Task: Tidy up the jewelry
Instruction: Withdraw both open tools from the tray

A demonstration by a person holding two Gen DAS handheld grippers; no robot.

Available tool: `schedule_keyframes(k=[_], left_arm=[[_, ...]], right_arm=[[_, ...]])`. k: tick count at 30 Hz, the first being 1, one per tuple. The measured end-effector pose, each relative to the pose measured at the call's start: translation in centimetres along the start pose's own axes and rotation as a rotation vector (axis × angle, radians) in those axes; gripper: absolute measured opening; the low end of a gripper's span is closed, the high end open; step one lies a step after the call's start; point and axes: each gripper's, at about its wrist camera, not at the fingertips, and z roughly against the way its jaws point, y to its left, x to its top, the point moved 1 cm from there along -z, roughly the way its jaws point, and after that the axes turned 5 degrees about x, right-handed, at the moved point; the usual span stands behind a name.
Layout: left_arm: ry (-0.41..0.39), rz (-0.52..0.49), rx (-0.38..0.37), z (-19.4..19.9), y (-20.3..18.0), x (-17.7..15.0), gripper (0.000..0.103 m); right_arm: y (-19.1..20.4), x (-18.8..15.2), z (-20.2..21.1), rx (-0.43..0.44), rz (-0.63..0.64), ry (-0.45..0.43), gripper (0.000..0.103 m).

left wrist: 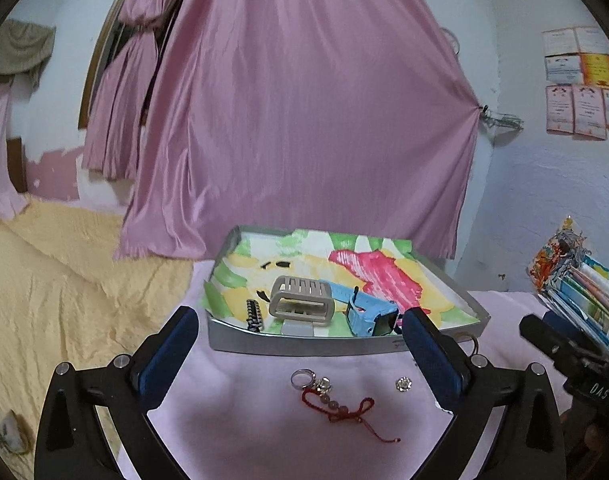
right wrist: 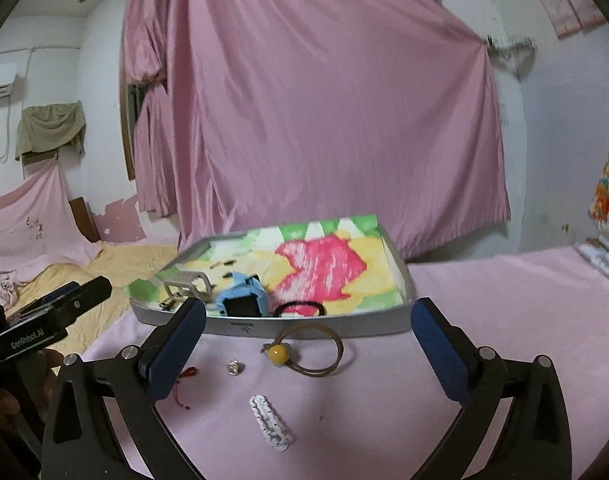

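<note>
Both grippers hover above a pale pink cloth point(left wrist: 232, 420) with their blue-padded jaws spread wide and nothing between them. The left gripper point(left wrist: 304, 344) points at a grey tray point(left wrist: 304, 346) lined with a paper painted in green, yellow and pink. In the tray lie a beige hair claw clip point(left wrist: 302, 300), a light blue watch point(left wrist: 370, 312), a small black-and-white clip point(left wrist: 253, 314) near the front left corner, and a black hair tie point(right wrist: 300, 307) against the front wall.

On the cloth in front of the tray, between the left gripper's jaws, sit a silver ring point(left wrist: 300, 378), a sparkly stud point(left wrist: 324, 385) touching the ring, a second stud point(left wrist: 404, 383) well to the right, and a red string bracelet with beads point(left wrist: 344, 410) just below the ring.

The right gripper point(right wrist: 308, 344) faces the same tray from further right. Between its jaws lie a brown hair tie with a yellow bead point(right wrist: 304, 354) just in front of the tray wall, one stud, and a white dotted hair clip point(right wrist: 270, 422) nearest the camera. A stack of books point(left wrist: 584, 300) rests at the right edge
</note>
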Motion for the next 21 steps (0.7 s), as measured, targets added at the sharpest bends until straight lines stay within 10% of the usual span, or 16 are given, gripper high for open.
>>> schedule_keyframes(k=[21], left_arm=[[0.047,-0.073,0.009,2.5,0.1,-3.2,0.102]], right_arm=[[0.3,-3.9,1.4,0.008,-0.022,0.122,0.101]])
